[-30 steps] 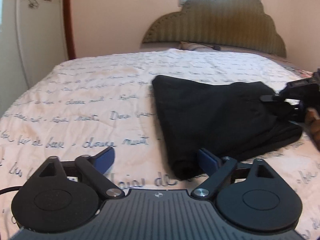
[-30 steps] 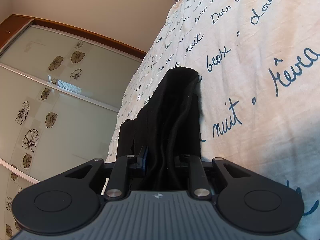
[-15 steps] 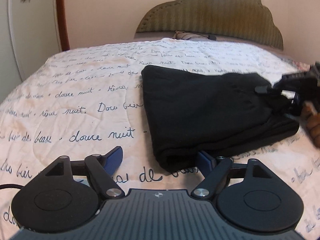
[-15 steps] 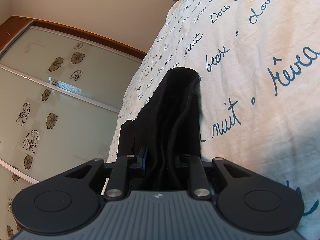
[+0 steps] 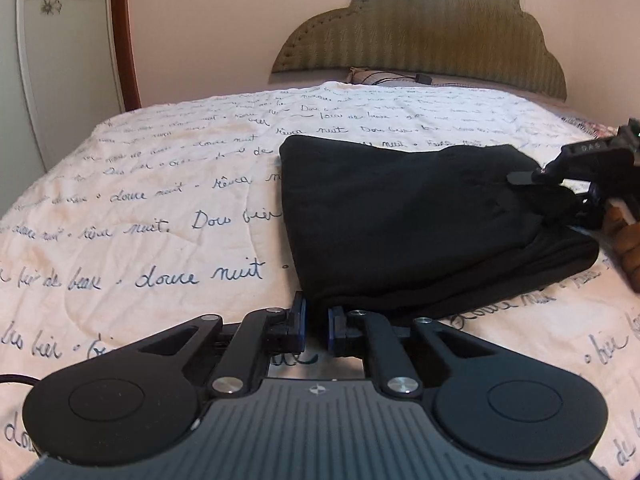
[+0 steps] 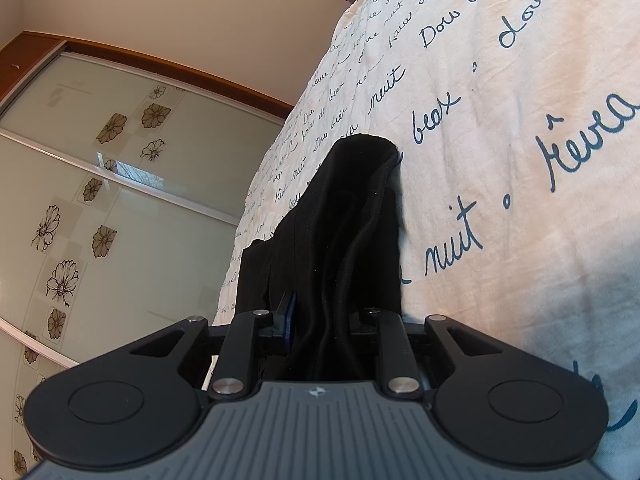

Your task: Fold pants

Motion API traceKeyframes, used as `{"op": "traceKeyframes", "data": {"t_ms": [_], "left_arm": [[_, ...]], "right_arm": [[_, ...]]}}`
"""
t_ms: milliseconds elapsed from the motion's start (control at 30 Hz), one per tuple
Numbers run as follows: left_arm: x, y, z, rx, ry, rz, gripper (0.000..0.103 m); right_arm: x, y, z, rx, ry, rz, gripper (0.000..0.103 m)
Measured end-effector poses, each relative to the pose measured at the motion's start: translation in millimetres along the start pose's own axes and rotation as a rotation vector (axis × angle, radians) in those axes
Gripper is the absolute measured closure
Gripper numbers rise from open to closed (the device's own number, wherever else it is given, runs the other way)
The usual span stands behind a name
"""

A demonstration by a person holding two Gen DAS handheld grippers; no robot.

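The left gripper [image 5: 316, 326] has just been closing and now pinches the near corner of the folded black pants [image 5: 408, 224], while the right gripper [image 6: 326, 326] clamps their right edge, so both look set to lift another fold.

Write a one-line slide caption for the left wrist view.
Left gripper, jaws just closing, pinches the near corner of folded black pants on a script-printed bedspread.

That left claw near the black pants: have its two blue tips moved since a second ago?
Yes. The left claw has just been closing: its tips drew together at the near corner of the black pants, over the bedspread.
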State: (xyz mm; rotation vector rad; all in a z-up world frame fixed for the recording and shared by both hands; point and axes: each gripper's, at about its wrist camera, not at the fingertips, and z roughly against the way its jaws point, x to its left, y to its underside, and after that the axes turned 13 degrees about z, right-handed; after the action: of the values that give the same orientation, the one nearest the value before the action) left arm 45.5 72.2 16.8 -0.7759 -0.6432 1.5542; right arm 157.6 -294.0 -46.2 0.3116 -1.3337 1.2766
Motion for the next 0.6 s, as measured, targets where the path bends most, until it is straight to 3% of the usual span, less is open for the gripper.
{"op": "traceKeyframes", "data": {"t_ms": [233, 400, 600], "left_arm": [[11, 5, -3, 0.033, 0.002, 0.034, 0.088], [5, 13, -6, -0.033, -0.027, 0.025, 0.088], [17, 11, -6, -0.031, -0.002, 0.101, 0.077]], "right_arm": [[1, 0, 0, 0.004, -0.001, 0.004, 0.083], [1, 0, 0, 0.002, -0.004, -0.001, 0.083], [7, 4, 1, -0.012, 0.020, 0.009, 0.083]]}}
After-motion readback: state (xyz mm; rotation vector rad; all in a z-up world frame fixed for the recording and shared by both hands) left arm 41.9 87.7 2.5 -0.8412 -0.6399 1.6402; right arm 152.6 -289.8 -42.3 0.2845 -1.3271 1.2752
